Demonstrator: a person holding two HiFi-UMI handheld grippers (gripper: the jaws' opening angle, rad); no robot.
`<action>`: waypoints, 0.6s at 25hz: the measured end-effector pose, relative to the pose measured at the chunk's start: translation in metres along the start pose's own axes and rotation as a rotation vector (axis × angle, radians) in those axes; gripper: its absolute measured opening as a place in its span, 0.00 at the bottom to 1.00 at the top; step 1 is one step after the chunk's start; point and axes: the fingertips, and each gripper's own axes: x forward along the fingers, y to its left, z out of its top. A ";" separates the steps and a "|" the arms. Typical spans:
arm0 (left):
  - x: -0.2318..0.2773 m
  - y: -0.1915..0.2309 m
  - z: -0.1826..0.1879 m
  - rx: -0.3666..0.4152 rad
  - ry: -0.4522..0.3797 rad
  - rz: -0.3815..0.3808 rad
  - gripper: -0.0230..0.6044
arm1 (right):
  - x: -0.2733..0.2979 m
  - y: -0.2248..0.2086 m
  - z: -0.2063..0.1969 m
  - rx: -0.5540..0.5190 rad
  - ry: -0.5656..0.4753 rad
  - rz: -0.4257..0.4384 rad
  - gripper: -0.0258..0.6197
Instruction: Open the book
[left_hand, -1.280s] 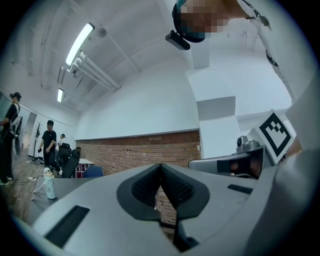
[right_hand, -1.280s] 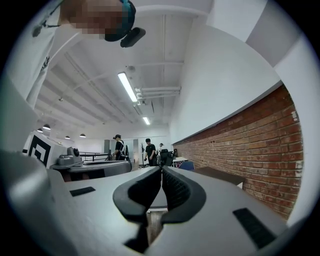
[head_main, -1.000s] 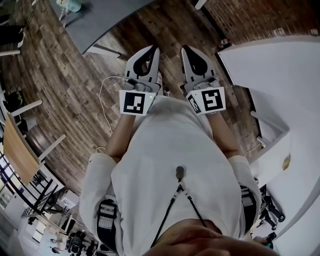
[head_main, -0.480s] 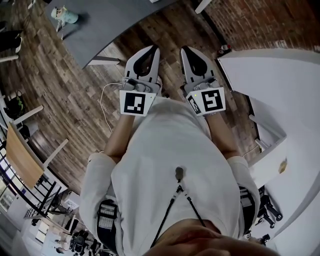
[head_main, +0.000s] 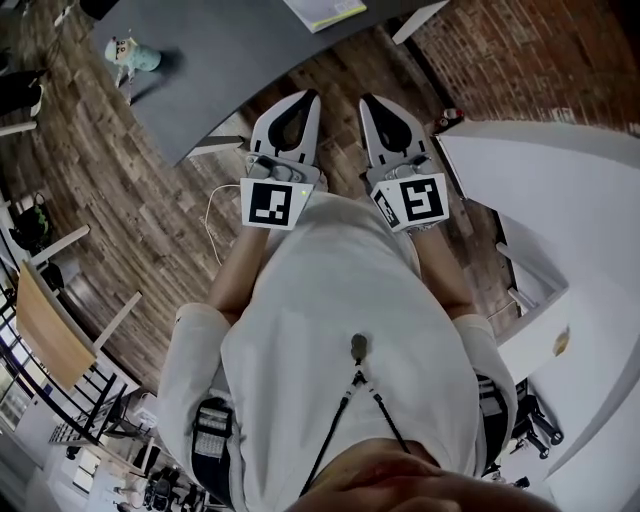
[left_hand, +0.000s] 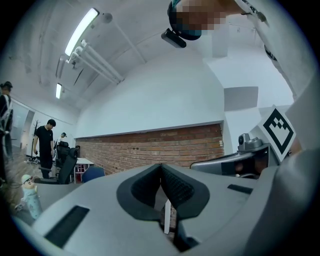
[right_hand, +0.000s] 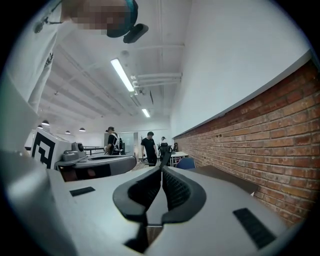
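A light-coloured closed book (head_main: 322, 12) lies on the dark grey table (head_main: 230, 60) at the top edge of the head view, partly cut off. Both grippers are held side by side in front of the person's chest, pointing level toward that table and well short of it. My left gripper (head_main: 310, 97) is shut with nothing between its jaws, and its pads meet at the tip (left_hand: 161, 165). My right gripper (head_main: 367, 100) is likewise shut and empty, its pads touching (right_hand: 161, 167). The book shows in neither gripper view.
A teal-and-white figure (head_main: 130, 52) stands on the wooden floor by the table's left corner. A white table (head_main: 560, 170) is at the right, a wooden chair (head_main: 45, 325) at the left, and a white cable (head_main: 212, 215) lies on the floor. People (right_hand: 149, 147) stand far off.
The grey table has slid down into the head view and the book has come into sight at the top. Both grippers keep the same shut pose in front of the body.
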 end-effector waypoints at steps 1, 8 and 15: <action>0.005 0.007 0.001 -0.003 -0.003 -0.004 0.07 | 0.009 -0.001 0.001 -0.002 0.000 -0.005 0.10; 0.038 0.050 0.002 0.004 -0.008 -0.026 0.07 | 0.060 -0.011 0.011 -0.017 -0.009 -0.026 0.10; 0.045 0.074 -0.003 -0.004 -0.012 -0.017 0.07 | 0.087 -0.002 0.003 -0.038 0.028 0.006 0.10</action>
